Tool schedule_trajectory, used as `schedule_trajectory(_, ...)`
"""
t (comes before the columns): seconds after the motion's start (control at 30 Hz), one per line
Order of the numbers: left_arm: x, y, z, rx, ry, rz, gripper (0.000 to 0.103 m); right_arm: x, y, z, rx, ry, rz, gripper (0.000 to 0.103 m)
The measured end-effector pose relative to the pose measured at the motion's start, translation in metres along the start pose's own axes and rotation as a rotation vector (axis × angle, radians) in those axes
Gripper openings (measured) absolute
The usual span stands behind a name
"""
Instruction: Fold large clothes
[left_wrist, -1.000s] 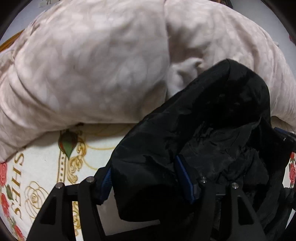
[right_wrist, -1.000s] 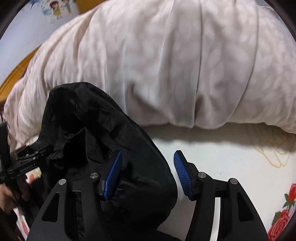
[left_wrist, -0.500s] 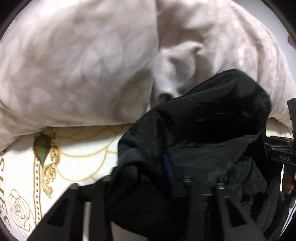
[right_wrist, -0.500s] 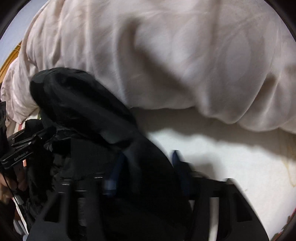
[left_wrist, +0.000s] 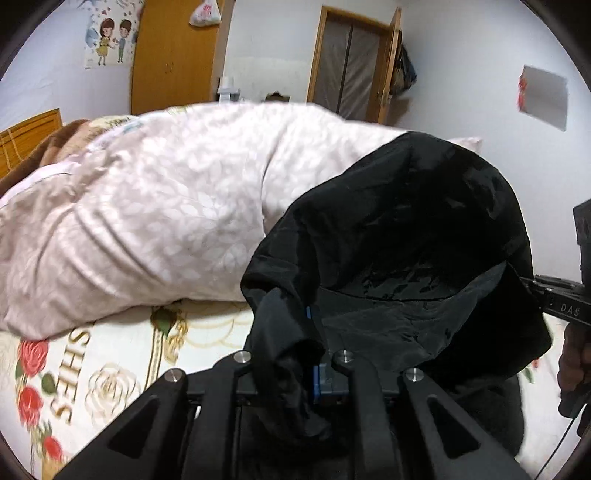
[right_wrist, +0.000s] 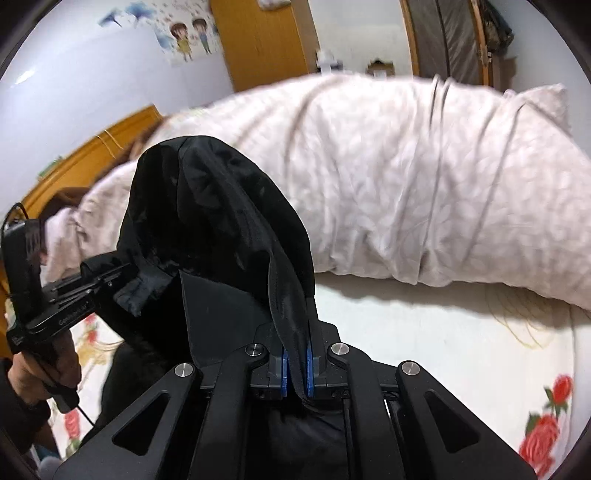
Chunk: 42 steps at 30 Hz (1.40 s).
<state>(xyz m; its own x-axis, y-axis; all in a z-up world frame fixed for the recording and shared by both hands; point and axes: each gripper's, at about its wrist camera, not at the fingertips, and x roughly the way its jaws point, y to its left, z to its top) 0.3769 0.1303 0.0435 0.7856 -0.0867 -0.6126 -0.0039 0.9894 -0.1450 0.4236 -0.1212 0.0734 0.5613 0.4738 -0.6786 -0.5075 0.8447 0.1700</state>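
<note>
My left gripper (left_wrist: 295, 373) is clamped on a bunched edge of the shiny black fabric garment (left_wrist: 406, 236), and my right gripper (right_wrist: 295, 365) pinches another edge between its 2 blue pads (right_wrist: 309, 373). The garment hangs raised between them above the rose-printed white bedsheet (left_wrist: 110, 369), near the pale pink leaf-patterned duvet (left_wrist: 155, 221)

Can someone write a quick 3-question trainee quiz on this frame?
1. True or false: the right tool is shut on the black garment.
2. What lies behind the garment on the bed? A) pink duvet B) a suitcase C) a laptop
3. Fill in: the left tool is ____ on the garment.

Key: 1 true; 2 A; 3 shut
</note>
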Motion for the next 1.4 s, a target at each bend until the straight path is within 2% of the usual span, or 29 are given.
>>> schedule_trajectory(0.1,-0.043,-0.006,-0.022,-0.008,-0.003,-0.004,0.014,-0.031,0.02,-0.019,-0.01,-0.006,-0.002,0.006)
schedule_trajectory(0.13,-0.049,-0.006,-0.023,-0.012,0.003,-0.004,0.014,-0.043,0.026,-0.03,-0.011,-0.005,-0.002,0.006)
schedule_trajectory(0.27,-0.082,-0.003,-0.061,-0.052,0.036,-0.006,0.017,-0.071,0.042,-0.08,0.002,0.032,-0.001,0.006)
schedule_trajectory(0.43,-0.109,0.004,-0.121,-0.077,0.108,0.036,0.024,-0.072,0.048,-0.13,0.017,0.11,-0.015,0.006)
schedule_trajectory(0.53,-0.116,0.005,-0.155,-0.107,0.162,0.062,0.025,-0.077,0.057,-0.165,0.04,0.164,-0.022,0.006)
schedule_trajectory(0.63,-0.126,0.007,-0.187,-0.148,0.218,0.086,0.025,-0.078,0.056,-0.182,0.066,0.194,-0.025,0.007)
schedule_trajectory(0.73,-0.13,0.015,-0.205,-0.173,0.246,0.103,0.025,-0.085,0.059,-0.192,0.088,0.203,-0.03,0.012)
schedule_trajectory(0.9,-0.161,0.019,-0.216,-0.195,0.228,0.102,0.025,-0.105,0.06,-0.202,0.113,0.193,-0.039,0.021)
schedule_trajectory(0.97,-0.173,0.02,-0.21,-0.205,0.205,0.099,0.026,-0.114,0.058,-0.2,0.132,0.17,-0.046,0.021)
schedule_trajectory(1.07,-0.177,0.017,-0.188,-0.201,0.154,0.073,0.033,-0.117,0.059,-0.187,0.141,0.125,-0.052,0.022)
schedule_trajectory(1.13,-0.17,0.01,-0.174,-0.187,0.128,0.042,0.042,-0.105,0.063,-0.174,0.149,0.114,-0.037,0.023)
schedule_trajectory(1.23,-0.143,-0.005,-0.164,-0.154,0.13,0.008,0.043,-0.078,0.07,-0.167,0.139,0.124,-0.016,0.023)
schedule_trajectory(1.3,-0.116,-0.01,-0.17,-0.139,0.173,0.009,0.043,-0.053,0.071,-0.172,0.141,0.164,-0.022,0.023)
schedule_trajectory(1.4,-0.08,-0.012,-0.197,-0.132,0.264,0.019,0.043,-0.009,0.063,-0.199,0.167,0.271,-0.049,0.023)
